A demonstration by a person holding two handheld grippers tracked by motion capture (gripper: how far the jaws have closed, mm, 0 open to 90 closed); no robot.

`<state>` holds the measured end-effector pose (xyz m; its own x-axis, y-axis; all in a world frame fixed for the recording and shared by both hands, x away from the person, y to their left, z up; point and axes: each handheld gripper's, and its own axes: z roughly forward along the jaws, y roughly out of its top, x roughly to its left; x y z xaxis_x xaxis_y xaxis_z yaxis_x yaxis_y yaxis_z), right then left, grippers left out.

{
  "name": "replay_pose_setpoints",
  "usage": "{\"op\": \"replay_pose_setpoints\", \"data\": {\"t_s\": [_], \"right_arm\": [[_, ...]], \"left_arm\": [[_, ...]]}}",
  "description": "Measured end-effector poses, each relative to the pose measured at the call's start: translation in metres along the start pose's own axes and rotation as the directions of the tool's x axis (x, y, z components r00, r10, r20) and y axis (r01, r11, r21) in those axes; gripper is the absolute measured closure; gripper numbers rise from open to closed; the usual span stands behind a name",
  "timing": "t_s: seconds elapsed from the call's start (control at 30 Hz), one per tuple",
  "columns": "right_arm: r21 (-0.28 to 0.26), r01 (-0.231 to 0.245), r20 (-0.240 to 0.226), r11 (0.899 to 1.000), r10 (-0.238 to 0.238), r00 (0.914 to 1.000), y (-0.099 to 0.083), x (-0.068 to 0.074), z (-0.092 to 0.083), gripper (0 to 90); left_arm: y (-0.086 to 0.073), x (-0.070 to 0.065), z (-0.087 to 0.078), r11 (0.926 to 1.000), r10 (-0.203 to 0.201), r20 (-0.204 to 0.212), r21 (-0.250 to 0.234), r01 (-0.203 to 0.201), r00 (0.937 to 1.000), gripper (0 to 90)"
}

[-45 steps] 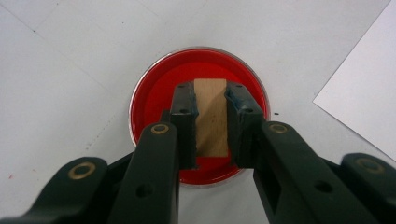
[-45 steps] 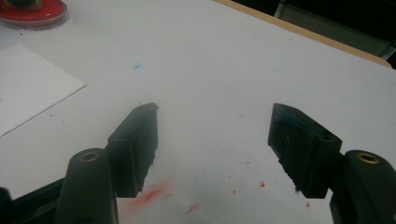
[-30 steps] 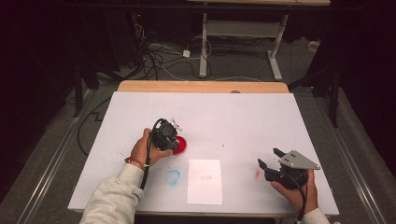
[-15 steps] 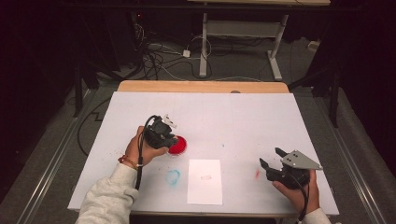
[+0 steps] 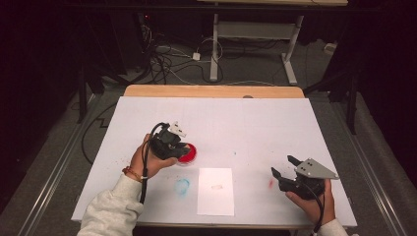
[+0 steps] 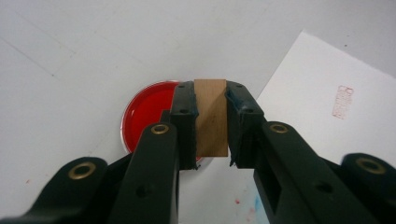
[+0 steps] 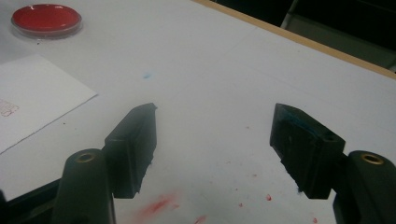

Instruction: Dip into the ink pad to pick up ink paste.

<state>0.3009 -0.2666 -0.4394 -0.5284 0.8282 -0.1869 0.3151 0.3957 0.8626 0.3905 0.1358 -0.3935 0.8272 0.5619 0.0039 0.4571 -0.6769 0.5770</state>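
Seen from the high view: a white-covered table (image 5: 275, 128) across the middle of the frame, a wooden edge showing along its far side. Left of centre, the left gripper (image 5: 178, 146) held in the person's left hand (image 5: 147, 160), poised directly over a round red ink pad (image 5: 188, 153) and hiding part of it. Just below and right of that, a white sheet of paper (image 5: 215, 191) with a faint red stamp mark (image 5: 217, 186) near its middle. Left of the sheet, a blue smear (image 5: 182, 186) on the table cover. At lower right, the right gripper (image 5: 283, 169) gripped from below by the right hand (image 5: 310, 204), jaws parted, well apart from the sheet; a small red smear (image 5: 271, 183) just beside its tips.

Through the left gripper view: jaws clamped on an upright wooden stamp block (image 6: 211, 116) at frame centre, the block's sides pressed by both pads. Behind it, left of centre, the red ink pad (image 6: 147, 114) in its clear dish; whether the block touched the ink could not be told. At upper right, the paper (image 6: 327, 88) with its red stamp mark (image 6: 343, 101).

Through the right gripper view: jaws spread wide and holding nothing, bare table between them. At upper left, the ink pad (image 7: 46, 20); at left edge, a corner of the paper (image 7: 39, 98). Along the bottom, red smears and specks (image 7: 161, 205) on the cover.
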Motion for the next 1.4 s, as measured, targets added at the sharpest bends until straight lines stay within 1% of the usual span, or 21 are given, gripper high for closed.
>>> {"op": "replay_pose_setpoints", "data": {"t_s": [0.1, 0.17, 0.2, 0.33, 0.4, 0.43, 0.5, 0.57, 0.67, 0.8, 0.83, 0.93, 0.97, 1.1, 1.2, 1.27, 1.33, 1.4], "right_arm": [[0.001, 0.000, -0.001, 1.000, 0.000, 1.0000, 0.000, 0.000, 0.000, 30.9], [0.002, -0.004, -0.006, 1.000, 0.004, 1.0000, 0.000, 0.000, 0.001, 30.1], [0.003, -0.005, -0.007, 1.000, 0.006, 1.0000, 0.000, 0.000, 0.001, 29.7], [0.002, -0.004, -0.010, 1.000, 0.004, 0.9999, 0.000, 0.001, 0.001, 28.7], [0.002, -0.001, -0.005, 1.000, 0.001, 1.0000, 0.000, 0.001, 0.001, 28.2], [0.003, -0.009, -0.001, 1.000, 0.009, 1.0000, 0.000, 0.001, 0.001, 27.8], [0.004, -0.010, 0.007, 1.000, 0.010, 0.9999, 0.000, 0.001, 0.001, 27.5], [0.000, -0.011, 0.005, 1.000, 0.011, 0.9999, 0.000, 0.000, 0.001, 27.2], [0.001, -0.014, 0.004, 1.000, 0.014, 0.9999, 0.000, 0.001, 0.001, 26.7], [-0.002, -0.013, 0.005, 1.000, 0.013, 0.9999, 0.000, 0.001, 0.001, 26.4], [-0.001, -0.013, 0.005, 1.000, 0.013, 0.9999, 0.000, 0.001, 0.001, 26.4], [-0.001, -0.011, 0.003, 1.000, 0.011, 0.9999, 0.000, 0.001, 0.001, 26.4], [-0.002, -0.010, 0.003, 1.000, 0.010, 0.9999, 0.000, 0.001, 0.001, 26.4], [0.001, -0.015, 0.001, 1.000, 0.015, 0.9999, 0.000, 0.002, 0.001, 26.4], [0.001, -0.008, -0.001, 1.000, 0.008, 1.0000, 0.000, 0.002, 0.002, 26.5], [0.005, -0.004, 0.000, 1.000, 0.004, 1.0000, -0.001, 0.002, 0.002, 26.5], [0.010, -0.006, -0.001, 1.000, 0.006, 1.0000, -0.001, 0.003, 0.003, 26.4], [0.011, -0.006, 0.000, 1.000, 0.006, 1.0000, -0.001, 0.003, 0.003, 26.5]], "left_arm": [[0.002, -0.005, -0.003, 0.9998, 0.018, 0.007, -0.009, -0.018, 0.9998, 74.0], [0.003, -0.008, -0.003, 0.9996, 0.027, 0.017, -0.006, -0.027, 0.9995, 74.0], [0.003, -0.009, -0.003, 0.9995, 0.033, 0.013, -0.006, -0.033, 0.9994, 74.0], [0.004, -0.013, -0.005, 0.9990, 0.043, 0.021, -0.013, -0.043, 0.9988, 74.0], [0.005, -0.015, -0.006, 0.9986, 0.047, 0.035, -0.024, -0.047, 0.9983, 74.0], [0.005, -0.016, -0.006, 0.9984, 0.053, 0.034, -0.022, -0.053, 0.9980, 74.0], [0.006, -0.019, -0.008, 0.9977, 0.065, 0.031, -0.021, -0.064, 0.9974, 74.0], [0.007, -0.022, -0.009, 0.9969, 0.073, 0.037, -0.032, -0.072, 0.9966, 74.0], [0.008, -0.024, -0.010, 0.9963, 0.081, 0.036, -0.032, -0.080, 0.9961, 74.0], [0.010, -0.030, -0.012, 0.9941, 0.103, 0.040, -0.041, -0.101, 0.9939, 74.0], [0.010, -0.031, -0.012, 0.9930, 0.113, 0.041, -0.037, -0.112, 0.9927, 74.0], [0.011, -0.033, -0.013, 0.9920, 0.122, 0.045, -0.039, -0.120, 0.9915, 74.0], [0.011, -0.033, -0.013, 0.9918, 0.124, 0.037, -0.036, -0.123, 0.9916, 74.0], [0.010, -0.029, -0.014, 0.9929, 0.113, 0.017, -0.039, -0.113, 0.9934, 74.0], [0.007, -0.021, -0.012, 0.9953, 0.094, -0.009, -0.025, -0.094, 0.9956, 74.0], [0.006, -0.015, -0.008, 0.9967, 0.081, -0.015, -0.010, -0.081, 0.9966, 74.0], [0.004, -0.009, -0.002, 0.9978, 0.066, -0.035, 0.010, -0.066, 0.9972, 74.0], [0.003, -0.002, 0.005, 0.9984, 0.051, -0.037, 0.026, -0.050, 0.9980, 74.0]]}}
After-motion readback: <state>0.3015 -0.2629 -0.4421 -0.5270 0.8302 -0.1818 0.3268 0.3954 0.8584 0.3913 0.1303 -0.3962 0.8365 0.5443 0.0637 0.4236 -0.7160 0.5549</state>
